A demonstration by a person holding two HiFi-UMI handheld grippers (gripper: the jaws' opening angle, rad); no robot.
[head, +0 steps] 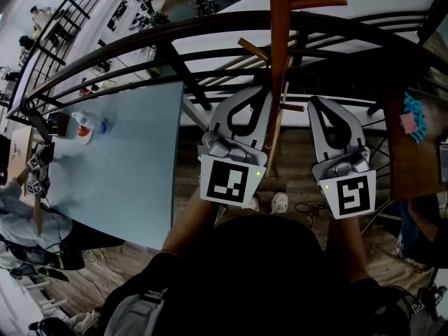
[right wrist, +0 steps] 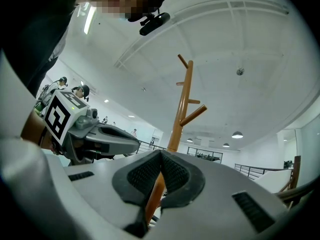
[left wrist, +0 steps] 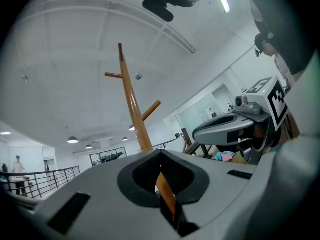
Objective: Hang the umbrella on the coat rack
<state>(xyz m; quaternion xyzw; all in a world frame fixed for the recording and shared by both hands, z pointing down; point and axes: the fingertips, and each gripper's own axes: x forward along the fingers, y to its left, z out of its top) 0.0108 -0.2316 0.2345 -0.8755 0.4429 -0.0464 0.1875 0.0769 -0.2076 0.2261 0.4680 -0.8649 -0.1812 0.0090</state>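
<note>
The wooden coat rack [head: 280,40] stands right in front of me, its brown pole rising between my two grippers with short pegs sticking out. No umbrella shows in any view. My left gripper [head: 260,91] sits just left of the pole, jaws shut with nothing seen between them; in the left gripper view its pads [left wrist: 150,170] meet and the rack [left wrist: 131,101] rises behind them. My right gripper [head: 315,103] hovers just right of the pole, pads together and empty; in the right gripper view the rack [right wrist: 182,104] stands beyond its closed fingertips [right wrist: 172,171].
A pale blue table [head: 119,152] fills the left, with a red and white item [head: 84,128] at its far end. A dark curved railing [head: 140,40] runs behind the rack. A brown table [head: 409,152] with a blue thing [head: 414,114] lies at right. A person [head: 14,194] is at the left edge.
</note>
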